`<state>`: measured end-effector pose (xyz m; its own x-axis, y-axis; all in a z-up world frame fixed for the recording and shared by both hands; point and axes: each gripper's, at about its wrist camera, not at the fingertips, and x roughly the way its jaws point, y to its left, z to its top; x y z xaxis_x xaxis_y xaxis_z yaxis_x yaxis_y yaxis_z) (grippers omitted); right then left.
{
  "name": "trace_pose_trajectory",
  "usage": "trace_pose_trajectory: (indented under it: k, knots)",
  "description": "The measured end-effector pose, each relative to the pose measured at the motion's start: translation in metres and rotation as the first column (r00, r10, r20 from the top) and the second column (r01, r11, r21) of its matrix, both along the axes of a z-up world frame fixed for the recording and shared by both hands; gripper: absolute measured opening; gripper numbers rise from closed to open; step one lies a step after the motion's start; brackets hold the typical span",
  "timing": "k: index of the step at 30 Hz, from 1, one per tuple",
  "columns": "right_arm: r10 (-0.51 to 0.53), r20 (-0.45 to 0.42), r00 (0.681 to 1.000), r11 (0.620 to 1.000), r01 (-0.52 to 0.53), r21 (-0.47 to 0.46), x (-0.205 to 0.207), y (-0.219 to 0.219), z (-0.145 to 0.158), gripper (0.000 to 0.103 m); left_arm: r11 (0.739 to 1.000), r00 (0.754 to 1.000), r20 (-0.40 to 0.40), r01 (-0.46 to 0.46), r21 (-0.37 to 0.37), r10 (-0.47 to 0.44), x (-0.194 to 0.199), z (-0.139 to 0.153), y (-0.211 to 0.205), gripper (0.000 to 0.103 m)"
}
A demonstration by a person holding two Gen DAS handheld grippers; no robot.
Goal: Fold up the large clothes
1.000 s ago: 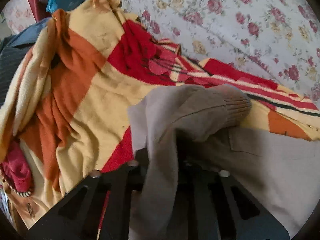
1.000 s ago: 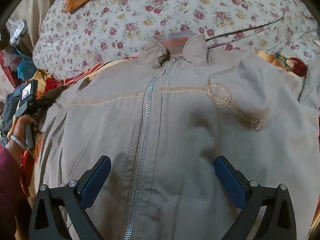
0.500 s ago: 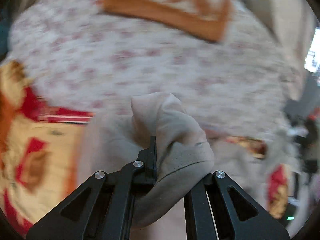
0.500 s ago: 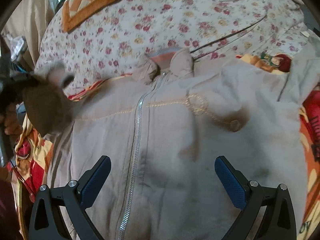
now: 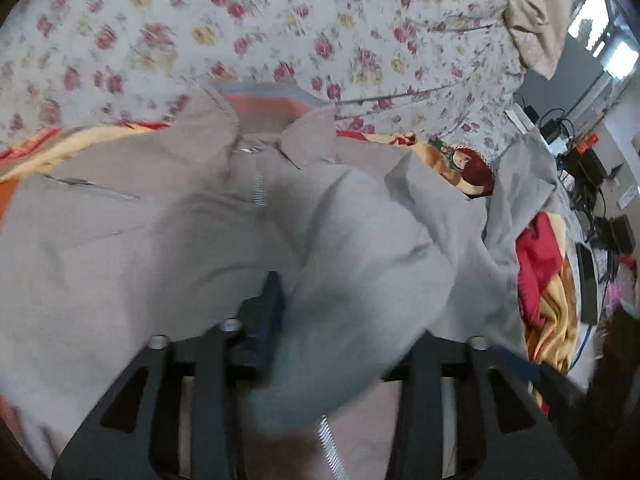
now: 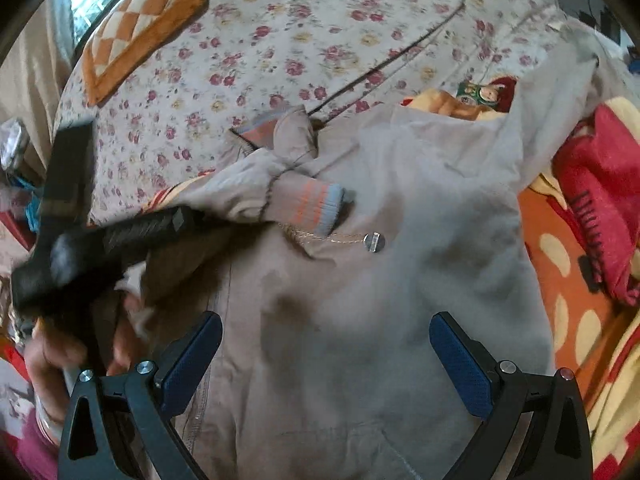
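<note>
We hold the sleeve [image 6: 280, 196] in the closed left gripper [image 5: 320, 320] over the jacket [image 6: 400, 300] on the bed [image 6: 320, 40], right gripper [image 6: 326, 354] wide apart above it; releasing carelessly may bunch the fold.

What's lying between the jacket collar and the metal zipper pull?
In the right wrist view, the folded sleeve's striped cuff lies between the collar and pull.
</note>
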<state>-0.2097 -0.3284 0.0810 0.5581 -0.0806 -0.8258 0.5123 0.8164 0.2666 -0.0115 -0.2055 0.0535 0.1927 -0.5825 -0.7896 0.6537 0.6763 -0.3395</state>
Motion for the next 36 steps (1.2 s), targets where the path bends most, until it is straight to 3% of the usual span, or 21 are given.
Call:
trace_pose_trajectory:
  k: [2, 5, 9, 13, 19, 20, 22, 24, 26, 28, 30, 31, 32, 33, 34, 36]
  knots:
    - [-0.005, 0.024, 1.000, 0.998, 0.003, 0.066, 0.003, -0.008, -0.002, 0.103, 1.000, 0.999, 0.047, -0.024, -0.004, 0.024, -0.003, 0.016, 0.028, 0.057]
    - [-0.015, 0.061, 0.998, 0.985, 0.004, 0.172, 0.010, -0.015, -0.008, 0.103, 0.987, 0.978, 0.151, -0.153, 0.053, 0.143, 0.000, 0.026, 0.070, 0.059]
    - [-0.046, 0.085, 0.995, 0.962, 0.021, 0.274, 0.033, -0.021, -0.019, 0.103, 0.921, 0.909, 0.259, -0.368, 0.126, 0.327, 0.014, 0.016, 0.128, 0.059]
    - [-0.050, 0.121, 0.991, 0.917, -0.002, 0.399, 0.049, -0.015, -0.022, 0.103, 0.915, 0.917, 0.117, -0.391, 0.094, 0.380, 0.032, -0.011, 0.167, 0.059]
    - [-0.084, 0.128, 0.988, 0.898, 0.020, 0.440, 0.082, -0.009, -0.032, 0.099, 0.868, 0.878, 0.189, -0.470, 0.160, 0.440, 0.048, -0.031, 0.162, 0.059]
    - [-0.090, 0.136, 0.987, 0.907, 0.025, 0.419, 0.088, -0.012, -0.033, 0.093, 0.859, 0.870, 0.196, -0.485, 0.166, 0.453, 0.049, -0.034, 0.163, 0.059]
    - [-0.104, 0.137, 0.985, 0.942, 0.053, 0.332, 0.100, -0.019, -0.030, 0.047, 0.841, 0.854, 0.173, -0.516, 0.162, 0.490, 0.056, -0.038, 0.172, 0.059]
    - [-0.100, 0.125, 0.987, 0.971, 0.070, 0.230, 0.110, -0.028, -0.021, 0.031, 0.826, 0.837, 0.136, -0.546, 0.140, 0.530, 0.062, -0.041, 0.182, 0.059]
    - [-0.087, 0.152, 0.985, 0.988, 0.066, 0.139, 0.108, -0.031, -0.009, 0.029, 0.810, 0.819, 0.118, -0.573, 0.126, 0.561, 0.066, -0.041, 0.188, 0.059]
    - [-0.048, 0.157, 0.986, 0.998, 0.054, -0.039, 0.102, -0.027, 0.006, 0.029, 0.796, 0.806, 0.121, -0.591, 0.129, 0.579, 0.067, -0.041, 0.189, 0.059]
    - [-0.028, 0.053, 0.998, 0.967, 0.040, -0.252, 0.105, -0.021, -0.001, 0.030, 0.790, 0.803, 0.145, -0.595, 0.148, 0.578, 0.067, -0.041, 0.183, 0.059]
    - [-0.029, -0.022, 0.999, 0.958, 0.021, -0.287, 0.108, -0.023, -0.012, 0.034, 0.789, 0.804, 0.155, -0.594, 0.154, 0.575, 0.066, -0.040, 0.181, 0.059]
    - [-0.026, -0.090, 0.996, 0.965, 0.001, -0.262, 0.110, -0.028, -0.024, 0.036, 0.791, 0.806, 0.162, -0.591, 0.159, 0.570, 0.064, -0.039, 0.180, 0.059]
    - [-0.025, -0.153, 0.988, 0.983, -0.004, -0.181, 0.108, -0.036, -0.037, 0.036, 0.793, 0.808, 0.166, -0.588, 0.161, 0.565, 0.062, -0.037, 0.179, 0.059]
    - [-0.030, -0.158, 0.987, 0.994, 0.013, -0.108, 0.099, -0.043, -0.041, 0.038, 0.795, 0.809, 0.168, -0.586, 0.157, 0.564, 0.060, -0.034, 0.181, 0.059]
    - [-0.048, -0.102, 0.994, 0.993, 0.036, -0.110, 0.076, -0.046, -0.026, 0.049, 0.795, 0.801, 0.185, -0.594, 0.120, 0.570, 0.054, -0.024, 0.185, 0.059]
